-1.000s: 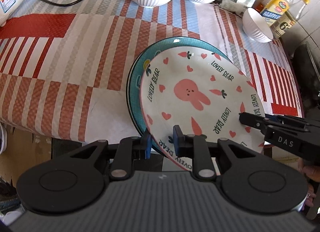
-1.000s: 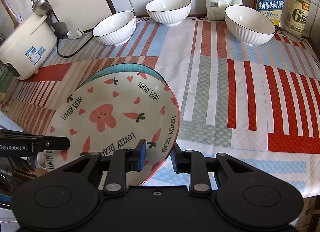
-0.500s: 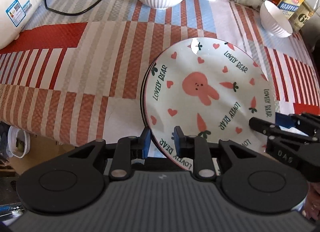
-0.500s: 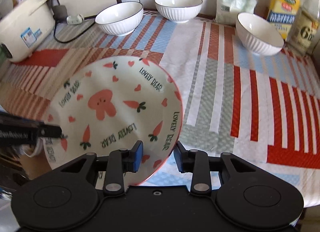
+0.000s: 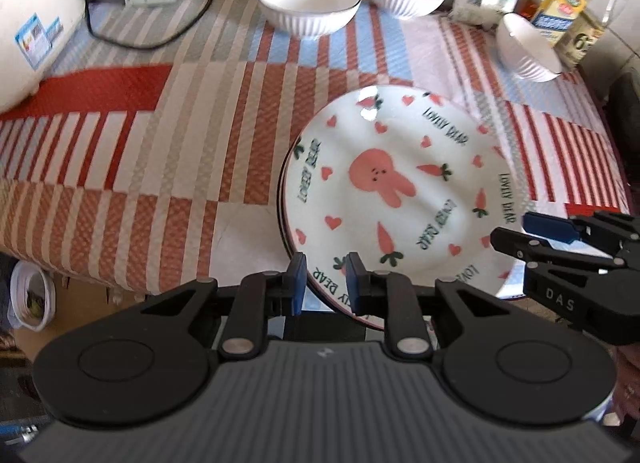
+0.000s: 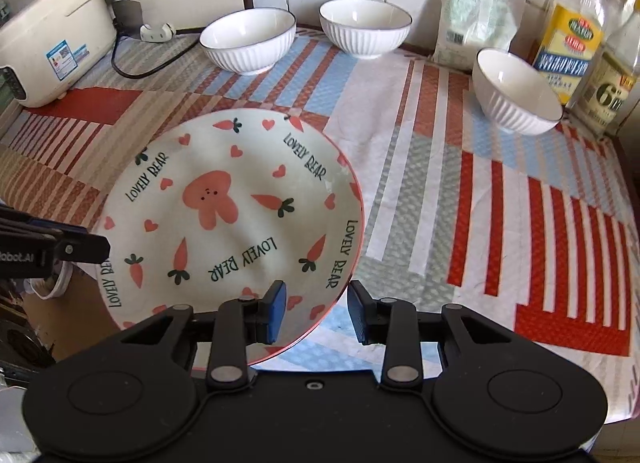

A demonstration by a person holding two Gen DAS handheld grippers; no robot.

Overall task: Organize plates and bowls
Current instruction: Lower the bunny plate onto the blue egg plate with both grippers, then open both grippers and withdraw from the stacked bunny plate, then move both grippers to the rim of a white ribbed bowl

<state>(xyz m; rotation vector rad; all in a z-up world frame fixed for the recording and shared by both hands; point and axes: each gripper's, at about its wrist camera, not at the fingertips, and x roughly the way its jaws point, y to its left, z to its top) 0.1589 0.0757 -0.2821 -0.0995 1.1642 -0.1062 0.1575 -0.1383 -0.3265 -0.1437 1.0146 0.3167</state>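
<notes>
A white plate with a pink rabbit and carrots [image 5: 400, 183] [image 6: 224, 215] sits over a teal plate, of which only a dark sliver of rim [image 5: 281, 199] shows at the left. My left gripper [image 5: 326, 279] is shut on the rabbit plate's near rim. At the plate's right side, my right gripper [image 6: 316, 309] straddles the rim with its jaws apart and the pads not pressing. Three white ribbed bowls [image 6: 248, 39] [image 6: 366, 31] [image 6: 516, 91] stand separately along the back of the striped cloth.
A cream rice cooker [image 6: 52, 47] with its cable is at the back left. A white bag [image 6: 472, 19] and bottles [image 6: 572, 35] stand at the back right by the tiled wall. The plates overhang the table's front edge [image 5: 120, 283]. A small bucket [image 5: 28, 295] sits on the floor.
The rabbit plate has swung from lying offset on the teal plate to covering it almost fully. My right gripper's jaws have widened around the rim. My left gripper keeps its grip.
</notes>
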